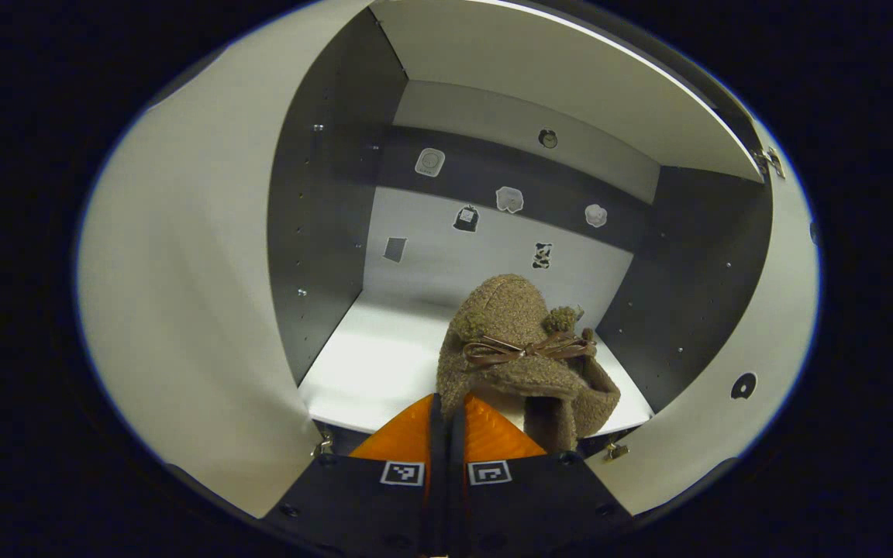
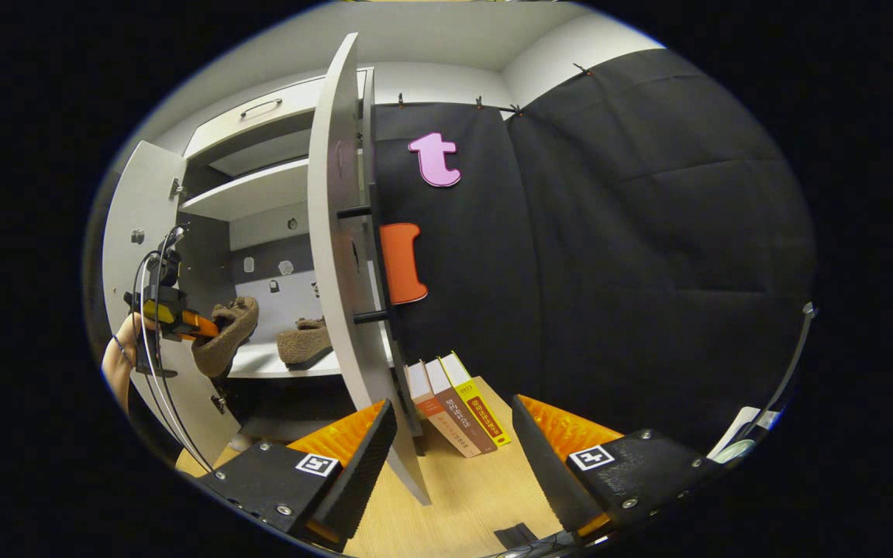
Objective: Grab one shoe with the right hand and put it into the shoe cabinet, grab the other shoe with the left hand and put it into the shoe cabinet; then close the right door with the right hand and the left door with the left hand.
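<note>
Fuzzy brown shoe (image 1: 520, 353) with ribbon bow, pinched in left gripper (image 1: 446, 422).

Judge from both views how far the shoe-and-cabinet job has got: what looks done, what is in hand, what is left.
Done: one brown shoe already sits on the cabinet shelf. In hand: the left tongs grip the second shoe at the cabinet opening, over the shelf but not set down. Left: release it, then close the right door with the open, empty right tongs and the left door with the left.
</note>
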The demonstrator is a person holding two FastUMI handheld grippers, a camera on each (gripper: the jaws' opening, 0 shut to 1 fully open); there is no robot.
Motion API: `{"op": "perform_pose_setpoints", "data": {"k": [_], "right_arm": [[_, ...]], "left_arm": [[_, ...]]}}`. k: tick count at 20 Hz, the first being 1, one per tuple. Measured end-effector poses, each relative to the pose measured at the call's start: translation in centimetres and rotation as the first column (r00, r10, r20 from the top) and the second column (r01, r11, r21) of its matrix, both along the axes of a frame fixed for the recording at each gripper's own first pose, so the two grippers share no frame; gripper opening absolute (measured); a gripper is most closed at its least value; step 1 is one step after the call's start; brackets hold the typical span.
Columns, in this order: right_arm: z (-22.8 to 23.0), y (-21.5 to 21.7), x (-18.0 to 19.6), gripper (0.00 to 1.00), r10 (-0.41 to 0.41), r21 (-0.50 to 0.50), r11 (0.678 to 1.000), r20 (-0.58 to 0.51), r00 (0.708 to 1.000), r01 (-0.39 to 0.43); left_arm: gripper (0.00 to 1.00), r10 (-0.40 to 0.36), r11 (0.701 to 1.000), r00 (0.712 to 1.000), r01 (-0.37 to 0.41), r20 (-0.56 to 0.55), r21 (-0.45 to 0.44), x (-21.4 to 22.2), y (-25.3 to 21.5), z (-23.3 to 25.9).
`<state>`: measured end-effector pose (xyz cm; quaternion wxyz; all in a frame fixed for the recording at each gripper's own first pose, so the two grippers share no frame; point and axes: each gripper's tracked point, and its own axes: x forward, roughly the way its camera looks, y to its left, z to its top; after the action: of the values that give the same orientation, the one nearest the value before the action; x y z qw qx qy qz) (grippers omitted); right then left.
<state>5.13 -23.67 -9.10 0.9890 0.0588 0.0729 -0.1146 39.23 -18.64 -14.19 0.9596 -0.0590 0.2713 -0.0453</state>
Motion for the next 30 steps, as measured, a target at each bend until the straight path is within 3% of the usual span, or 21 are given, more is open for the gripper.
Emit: {"op": "perform_pose_setpoints", "data": {"k": [7,15,17,18,19,20,21,22,24,25,30], "right_arm": [[-0.6,-1.0,1.1,0.92,-0.085,-0.010,0.996,-0.021,0.996,0.084],[-1.8,-1.1,1.3,0.93,-0.120,-0.018,0.993,-0.049,0.992,0.119],[-1.9,-1.1,1.4,0.93,-0.120,-0.017,0.993,-0.052,0.991,0.119],[-2.0,-1.0,1.6,0.93,-0.117,-0.017,0.993,-0.052,0.992,0.116],[-2.0,-1.0,1.7,0.93,-0.115,-0.018,0.993,-0.052,0.992,0.114],[-2.0,-1.0,2.0,0.93,-0.110,-0.020,0.994,-0.050,0.993,0.109],[-2.1,-1.0,2.1,0.93,-0.106,-0.022,0.994,-0.047,0.993,0.105],[-2.2,-1.0,2.2,0.93,-0.101,-0.026,0.995,-0.045,0.994,0.100],[-2.3,-0.9,2.7,0.93,-0.084,-0.028,0.996,-0.042,0.996,0.082],[-2.5,-0.7,2.9,0.93,-0.069,-0.026,0.997,-0.039,0.997,0.068],[-3.3,-0.3,4.1,0.93,0.015,-0.034,0.999,-0.037,0.999,-0.016]], "left_arm": [[0.06,-0.027,1.000,0.999,0.027,-0.041,-0.009,7.1,0.4,-2.2],[0.10,-0.024,0.997,0.993,0.032,-0.116,0.066,11.1,1.4,-6.9],[0.20,-0.033,0.997,0.995,0.040,-0.099,0.070,10.9,1.1,-6.1],[0.30,-0.030,0.996,0.997,0.036,-0.076,0.079,11.0,1.3,-5.5],[0.30,-0.043,0.997,0.998,0.046,-0.047,0.060,10.7,0.7,-4.2],[0.51,-0.044,0.998,0.999,0.045,-0.021,0.054,10.3,0.5,-3.2],[0.59,-0.039,0.998,0.999,0.039,-0.001,0.056,9.5,0.7,-1.9],[0.81,-0.035,0.998,0.999,0.033,0.023,0.059,8.7,0.9,-0.8],[0.94,-0.037,0.998,0.995,0.033,0.089,0.051,6.8,0.5,2.2],[0.99,-0.039,0.999,0.991,0.034,0.127,0.042,5.4,0.2,3.6],[0.97,-0.052,0.998,0.940,0.034,0.338,0.059,-3.8,-0.4,11.1]]}}
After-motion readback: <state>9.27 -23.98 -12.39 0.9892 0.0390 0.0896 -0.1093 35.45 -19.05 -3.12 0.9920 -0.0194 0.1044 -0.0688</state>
